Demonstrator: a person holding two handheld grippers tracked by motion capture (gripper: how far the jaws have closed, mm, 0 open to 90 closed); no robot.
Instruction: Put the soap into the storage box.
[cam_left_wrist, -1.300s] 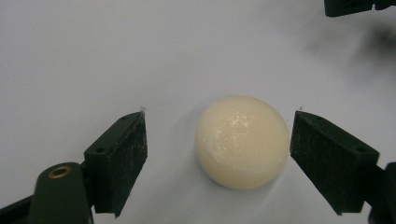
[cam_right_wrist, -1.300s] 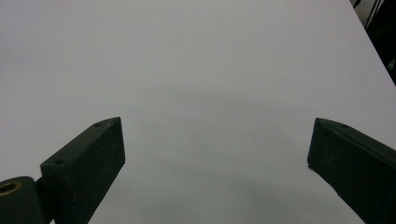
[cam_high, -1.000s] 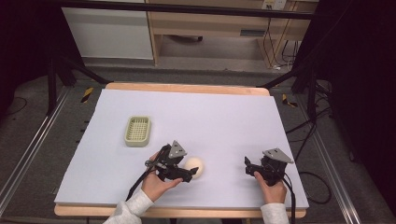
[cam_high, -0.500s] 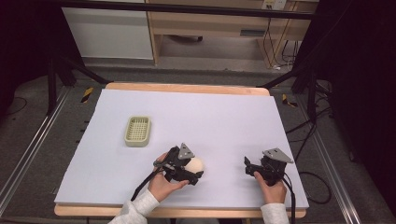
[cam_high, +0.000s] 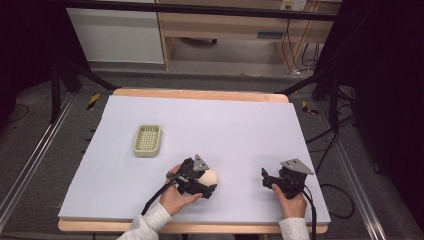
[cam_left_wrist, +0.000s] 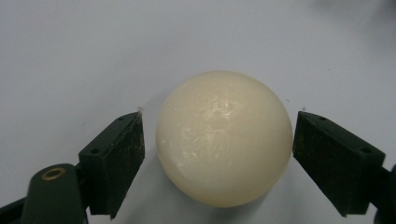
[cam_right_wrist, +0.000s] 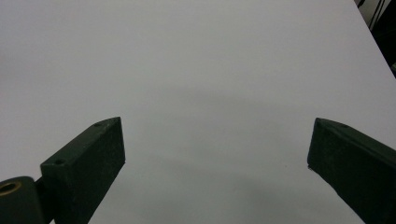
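White table (cam_high: 240, 125) bears a smooth, glossy cream ball (cam_left_wrist: 224, 137).

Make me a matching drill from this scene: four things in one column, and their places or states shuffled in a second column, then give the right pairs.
Column one:
1. cream ball
2. left gripper
3. right gripper
4. slotted tray

Column two:
A. open over bare table, nothing between its jaws
B. on the table's left part, apart from both hands
C. lies between two open jaws, a gap on each side
D. open, jaws straddling a round thing

Pairs: 1-C, 2-D, 3-A, 4-B
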